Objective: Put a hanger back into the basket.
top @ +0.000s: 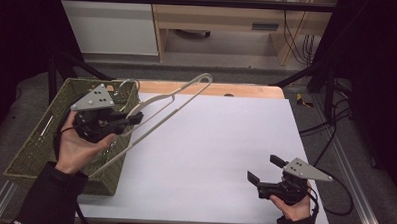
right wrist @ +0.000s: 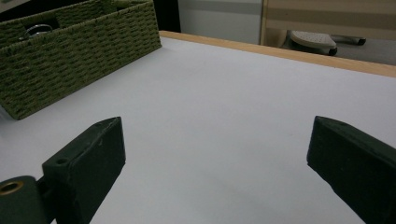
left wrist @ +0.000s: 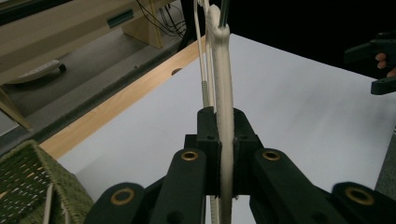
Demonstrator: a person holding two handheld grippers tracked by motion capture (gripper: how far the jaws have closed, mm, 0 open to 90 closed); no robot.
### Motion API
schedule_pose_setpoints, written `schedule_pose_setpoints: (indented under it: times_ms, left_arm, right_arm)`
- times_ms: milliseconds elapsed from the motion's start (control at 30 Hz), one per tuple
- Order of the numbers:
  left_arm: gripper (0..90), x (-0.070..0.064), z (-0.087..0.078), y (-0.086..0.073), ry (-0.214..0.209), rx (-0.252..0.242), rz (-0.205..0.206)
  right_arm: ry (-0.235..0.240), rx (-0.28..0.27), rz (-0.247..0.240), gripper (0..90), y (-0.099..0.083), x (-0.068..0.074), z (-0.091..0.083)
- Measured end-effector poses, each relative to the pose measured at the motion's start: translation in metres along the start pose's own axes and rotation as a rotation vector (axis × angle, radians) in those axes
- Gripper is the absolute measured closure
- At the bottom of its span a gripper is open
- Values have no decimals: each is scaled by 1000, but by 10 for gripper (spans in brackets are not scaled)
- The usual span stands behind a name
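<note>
Tongs here means the two hand-held grippers. Left gripper [top: 136, 117], black with a grey three-cornered plate on top, is clamped narrow on a cream-coloured plastic clothes hanger [top: 179, 99]; in the left gripper view the jaws press from both sides on one pale bar of the hanger [left wrist: 226, 116], which runs up and away between them. From that grip the hanger stretches up and to the right of the left gripper, its rounded far end raised above the white table top [top: 220, 143], while its other bars trail down past the gripper toward the green woven rectangular basket [top: 35, 146]. This basket sits directly under and to the left of the left gripper, at the table's left edge; a thin metal piece lies inside it, too small to identify. Right gripper [top: 268, 170], also black with a grey plate, rests low near the table's front right corner, well apart from the left one. Its jaws stand wide, holding nothing, with bare white surface between them in the right gripper view [right wrist: 215, 154], and the basket [right wrist: 70, 56] lies far ahead to their left.
</note>
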State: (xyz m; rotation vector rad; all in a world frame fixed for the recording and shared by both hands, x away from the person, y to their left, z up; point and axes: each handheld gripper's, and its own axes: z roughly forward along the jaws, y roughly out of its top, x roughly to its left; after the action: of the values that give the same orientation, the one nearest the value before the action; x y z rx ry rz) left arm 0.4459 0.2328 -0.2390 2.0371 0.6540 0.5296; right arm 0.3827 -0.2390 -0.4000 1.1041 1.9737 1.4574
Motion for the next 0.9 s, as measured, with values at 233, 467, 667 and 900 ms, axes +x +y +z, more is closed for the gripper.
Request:
schedule_pose_setpoints:
  times_ms: [233, 467, 667, 900]
  left_arm:
    - [856, 31, -15, -8, 67, -6, 9]
    - [855, 61, -29, -24, 129, 18, -6]
    - [856, 82, -37, -44, 171, 38, -43]
    - [856, 102, -45, -64, 211, 64, -60]
  right_arm:
    - [-1, 2, -1, 51, 0, 0, 1]
    - [-2, 5, -1, 51, 0, 0, 1]
    - [-2, 6, -4, 51, 0, 0, 1]
    - [2, 9, -4, 51, -1, 0, 2]
